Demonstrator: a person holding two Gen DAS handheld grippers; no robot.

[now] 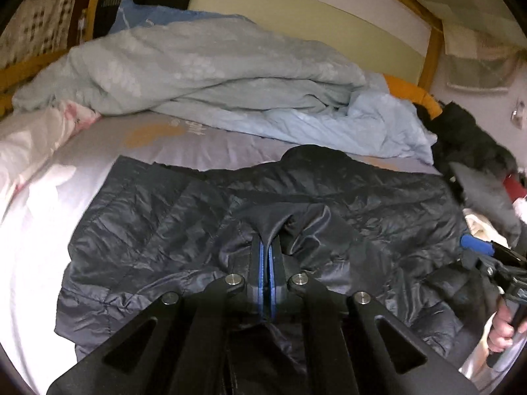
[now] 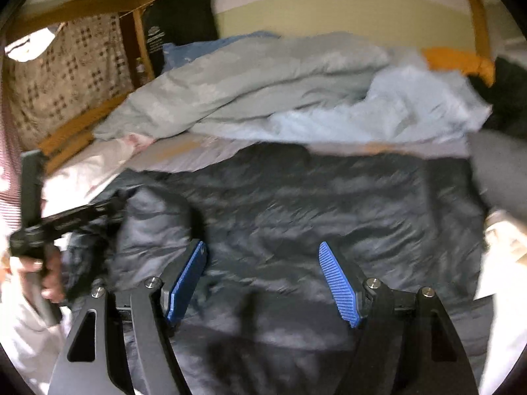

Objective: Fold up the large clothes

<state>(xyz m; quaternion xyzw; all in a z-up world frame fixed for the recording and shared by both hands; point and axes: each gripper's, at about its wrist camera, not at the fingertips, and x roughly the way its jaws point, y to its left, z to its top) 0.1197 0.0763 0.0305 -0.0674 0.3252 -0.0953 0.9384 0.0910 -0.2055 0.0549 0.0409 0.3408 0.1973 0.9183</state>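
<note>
Centrally, the left gripper (image 1: 266, 247) pinched a fold of the jacket (image 1: 362, 197). The right gripper (image 2: 263, 279) hung released above it on the bed (image 1: 39, 223).

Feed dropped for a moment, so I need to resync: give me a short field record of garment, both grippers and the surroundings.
garment: dark quilted jacket spread on the bed sheet
left gripper: shut, pinching a fold of the jacket
right gripper: open over the jacket, holding nothing
behind jacket: rumpled pale blue duvet
right side: black furry garment
right view: motion-blurred
</note>
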